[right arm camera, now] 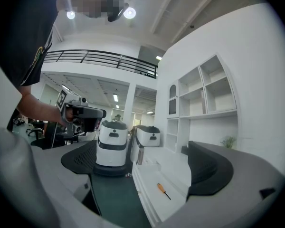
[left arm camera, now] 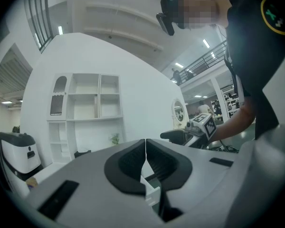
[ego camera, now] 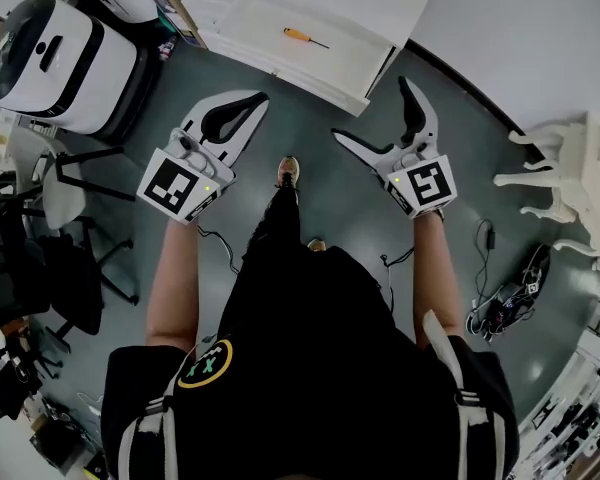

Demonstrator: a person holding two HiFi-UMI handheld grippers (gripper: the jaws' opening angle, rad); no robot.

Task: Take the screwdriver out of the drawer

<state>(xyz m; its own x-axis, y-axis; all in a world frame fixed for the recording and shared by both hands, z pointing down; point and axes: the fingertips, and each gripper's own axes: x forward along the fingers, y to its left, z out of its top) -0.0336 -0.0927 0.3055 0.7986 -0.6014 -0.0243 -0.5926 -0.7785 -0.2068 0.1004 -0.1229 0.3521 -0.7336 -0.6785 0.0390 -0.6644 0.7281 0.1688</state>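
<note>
Your left hand-held gripper [ego camera: 252,103] is closed on nothing, the right hand-held gripper [ego camera: 370,108] gapes empty; the screwdriver [ego camera: 305,38] lies ahead in the open drawer [ego camera: 242,26]. A skewed pinch may roll it.

**Head view.** Illumination is even and diffuse, coming from overhead. The white drawer [ego camera: 350,53] reads bright, close to clipping. The dark floor [ego camera: 330,208] carries a faint sheen and only soft shadows. The person's dark shirt [ego camera: 310,368] holds little detail. Straight lines bow toward the frame edges.

**Left gripper view and right gripper view.** Each image is a fisheye circle with black corners and strong curvature at the rim. Two ceiling lamps [right arm camera: 129,12] flare at the top of the right gripper view. Strip lights [left arm camera: 206,43] glow in the left gripper view, where the white wall [left arm camera: 142,80] is evenly lit. The nearest foreground is soft in both. The screwdriver [right arm camera: 162,190] is small but legible.
</note>
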